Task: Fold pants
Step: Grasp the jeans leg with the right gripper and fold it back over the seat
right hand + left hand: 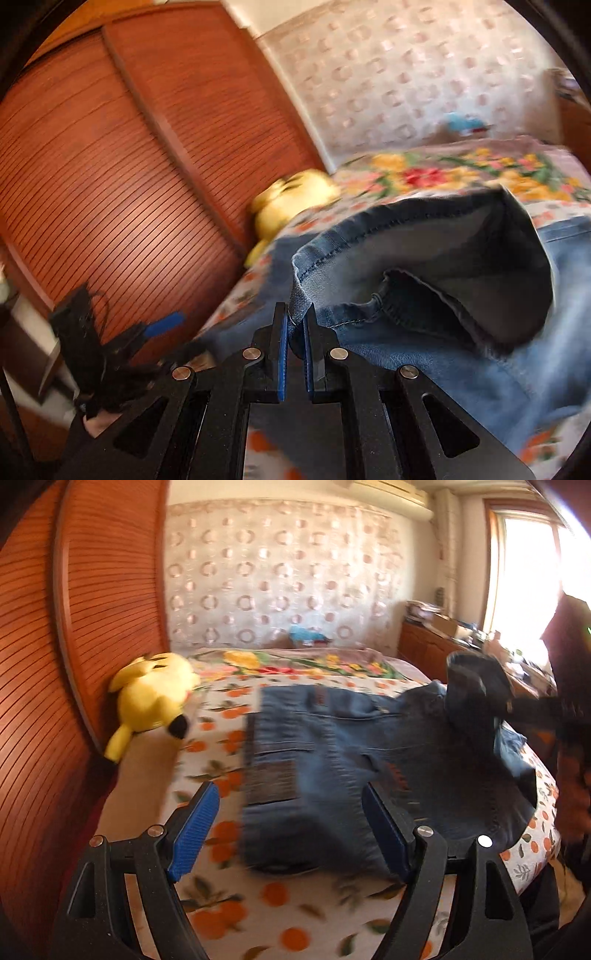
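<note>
We have the right gripper (pixel 295 325) pinched on a hem of the jeans (pixel 332 760), which lie on the bed (pixel 229 915) beside the yellow plush toy (pixel 155 701); our left gripper (pixel 291 823) gapes wide, holding nothing. That thin bite could slip as we carry the leg over, dropping it crooked.

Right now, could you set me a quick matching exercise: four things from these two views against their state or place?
Things:
1. left gripper
2. right gripper
3. yellow plush toy
4. jeans

States:
A. lying by the wooden headboard
B. open, holding nothing
C. spread on the orange-print bedsheet, one hem lifted
D. shut on a denim hem

Pairs: 1-B, 2-D, 3-A, 4-C
</note>
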### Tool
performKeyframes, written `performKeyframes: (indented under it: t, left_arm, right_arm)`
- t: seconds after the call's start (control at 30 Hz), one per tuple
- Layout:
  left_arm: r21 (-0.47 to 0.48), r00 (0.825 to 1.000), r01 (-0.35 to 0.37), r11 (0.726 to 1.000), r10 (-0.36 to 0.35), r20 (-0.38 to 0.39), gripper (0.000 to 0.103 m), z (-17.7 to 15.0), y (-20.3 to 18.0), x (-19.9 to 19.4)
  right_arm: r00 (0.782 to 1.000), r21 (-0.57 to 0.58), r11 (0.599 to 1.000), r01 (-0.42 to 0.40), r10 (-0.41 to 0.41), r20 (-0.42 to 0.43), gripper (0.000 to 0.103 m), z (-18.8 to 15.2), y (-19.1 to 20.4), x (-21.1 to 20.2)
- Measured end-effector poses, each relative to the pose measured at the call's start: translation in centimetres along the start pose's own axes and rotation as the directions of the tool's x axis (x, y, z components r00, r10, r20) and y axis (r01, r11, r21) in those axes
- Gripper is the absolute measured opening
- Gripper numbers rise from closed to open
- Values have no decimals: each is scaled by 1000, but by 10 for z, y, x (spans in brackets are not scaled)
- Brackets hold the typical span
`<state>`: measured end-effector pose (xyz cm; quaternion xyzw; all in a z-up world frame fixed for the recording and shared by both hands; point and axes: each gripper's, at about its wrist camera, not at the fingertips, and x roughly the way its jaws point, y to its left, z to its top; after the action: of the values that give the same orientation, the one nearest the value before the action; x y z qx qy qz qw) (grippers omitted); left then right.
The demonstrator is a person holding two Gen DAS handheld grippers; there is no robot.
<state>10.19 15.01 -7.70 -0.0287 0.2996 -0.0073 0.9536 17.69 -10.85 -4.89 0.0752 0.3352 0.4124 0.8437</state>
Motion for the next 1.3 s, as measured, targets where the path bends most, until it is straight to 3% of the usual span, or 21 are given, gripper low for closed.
performKeyframes:
  t: [0.13,0.23,0.33,0.47,0.63,0.83,0.97,1.3]
  left_arm:
    - [-35,1000,-27,999,27,-2,80,-6,17,-5]
    - [-41,1000,-28,999,28,-3,80,-9,19,-5]
    - [-36,1000,-21,999,21,-4,80,-11,17,-4]
    - [-28,1000,7,1000,-7,-8,80,-10,5,0]
    - [2,998,58,998,-58,-11,80,-9,-20,0]
    - [47,991,133,990,-131,-24,79,-8,-53,7]
    - [63,985,170,983,-168,-42,62,-10,-68,10]
    - [73,977,207,976,-203,-60,60,-17,-82,6]
  right_arm:
    - [995,-30,998,-55,53,-83,7,-18,17,32]
    - [990,-76,996,-39,28,-137,9,-27,19,44]
    - [986,-94,996,-2,-14,-165,17,-30,14,43]
    - [988,-81,997,8,-20,-150,29,-35,11,20]
    - [992,-87,992,87,-94,-81,35,-40,12,-20]
    - [982,-53,982,184,-185,-34,37,-42,-3,-37]
    - [970,-66,968,242,-244,-21,37,-39,-3,-38]
    - [967,-90,963,254,-254,14,37,-45,21,-60]
